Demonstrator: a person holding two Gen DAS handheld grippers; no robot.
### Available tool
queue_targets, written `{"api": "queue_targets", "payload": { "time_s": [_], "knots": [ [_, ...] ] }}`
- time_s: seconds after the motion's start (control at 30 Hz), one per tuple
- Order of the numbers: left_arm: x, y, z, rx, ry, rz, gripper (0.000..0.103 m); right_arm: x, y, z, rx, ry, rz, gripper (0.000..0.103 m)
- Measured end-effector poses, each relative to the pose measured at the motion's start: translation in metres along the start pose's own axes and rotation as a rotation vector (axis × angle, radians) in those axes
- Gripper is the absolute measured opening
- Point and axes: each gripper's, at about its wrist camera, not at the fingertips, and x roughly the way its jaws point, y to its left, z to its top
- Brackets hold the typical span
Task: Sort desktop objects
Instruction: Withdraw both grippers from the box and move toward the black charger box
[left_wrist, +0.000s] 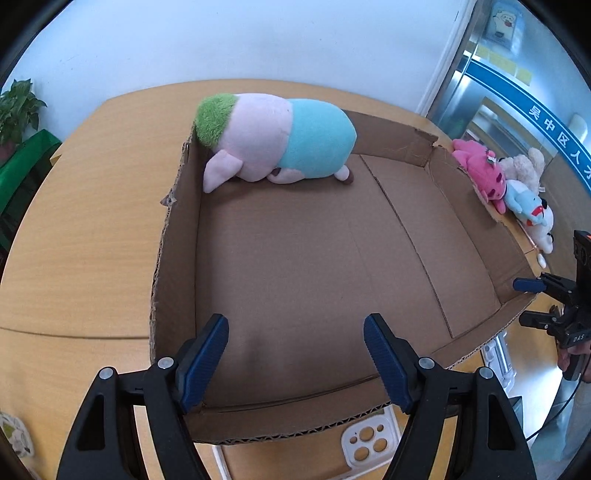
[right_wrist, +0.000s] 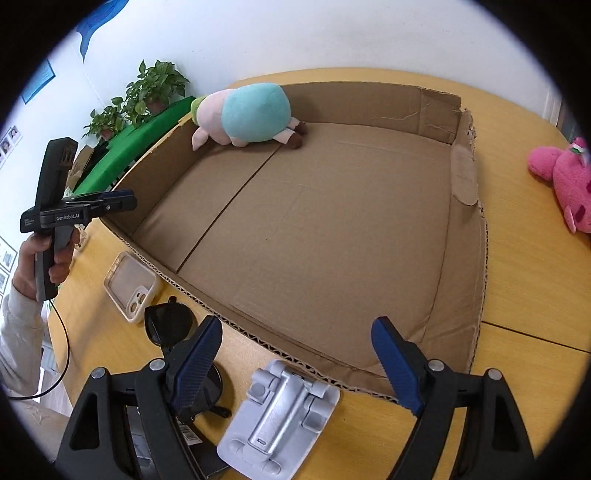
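A shallow open cardboard box (left_wrist: 177, 236) (right_wrist: 465, 229) lies on the wooden table. A pig plush in pink, teal and green (left_wrist: 273, 142) (right_wrist: 247, 116) lies in its far corner. My left gripper (left_wrist: 295, 354) is open and empty over the box's near edge; it also shows from the side in the right wrist view (right_wrist: 114, 201). My right gripper (right_wrist: 295, 362) is open and empty above a grey folding phone stand (right_wrist: 280, 413) outside the box. A pink plush (left_wrist: 480, 170) (right_wrist: 565, 181) lies on the table beside the box.
A cream phone case (right_wrist: 129, 286) (left_wrist: 369, 439) and black sunglasses (right_wrist: 173, 328) lie on the table by the box's near wall. More plush toys, beige (left_wrist: 524, 166) and blue-white (left_wrist: 532, 210), lie past the pink one. Potted plants (right_wrist: 147, 92) stand beyond the table.
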Motion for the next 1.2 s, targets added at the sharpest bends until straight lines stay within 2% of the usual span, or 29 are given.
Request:
{"api": "queue_targets", "payload": {
  "time_s": [0.17,0.33,0.4,0.6,0.7,0.77,0.83,0.9,0.97,1.07,1.2],
  "knots": [
    [-0.004,-0.009,-0.01,-0.018,0.017,-0.006,0.074,-0.012,-0.009,-0.012,-0.019,-0.007,0.008,0.084],
    [-0.003,-0.013,-0.016,0.015,0.021,0.017,0.077,-0.014,-0.016,-0.003,-0.026,0.022,0.002,0.084],
    [-0.004,-0.013,-0.016,0.027,0.006,0.03,0.078,-0.016,-0.014,0.01,-0.041,0.025,-0.013,0.084],
    [0.0,-0.015,-0.017,0.065,-0.025,0.036,0.086,-0.019,0.022,0.092,-0.114,-0.062,0.118,0.084],
    [0.001,-0.018,-0.018,0.09,-0.046,0.05,0.086,0.018,0.045,0.146,-0.161,-0.036,0.212,0.084],
    [0.002,-0.019,-0.018,0.1,-0.061,0.041,0.087,0.061,0.059,0.184,-0.131,0.011,0.354,0.083],
    [0.003,-0.021,-0.017,0.112,-0.067,0.044,0.09,0.097,0.071,0.207,-0.101,0.051,0.474,0.083],
    [0.005,-0.024,-0.018,0.126,-0.071,0.047,0.093,0.138,0.084,0.232,-0.075,0.091,0.564,0.083],
    [0.007,-0.028,-0.019,0.153,-0.07,0.044,0.095,0.177,0.091,0.254,-0.038,0.118,0.601,0.083],
    [0.007,-0.028,-0.02,0.168,-0.078,0.038,0.096,0.218,0.088,0.277,0.032,0.11,0.591,0.083],
    [0.005,-0.02,-0.015,0.163,-0.074,-0.002,0.096,0.239,0.085,0.291,0.106,0.062,0.612,0.083]
  ]
}}
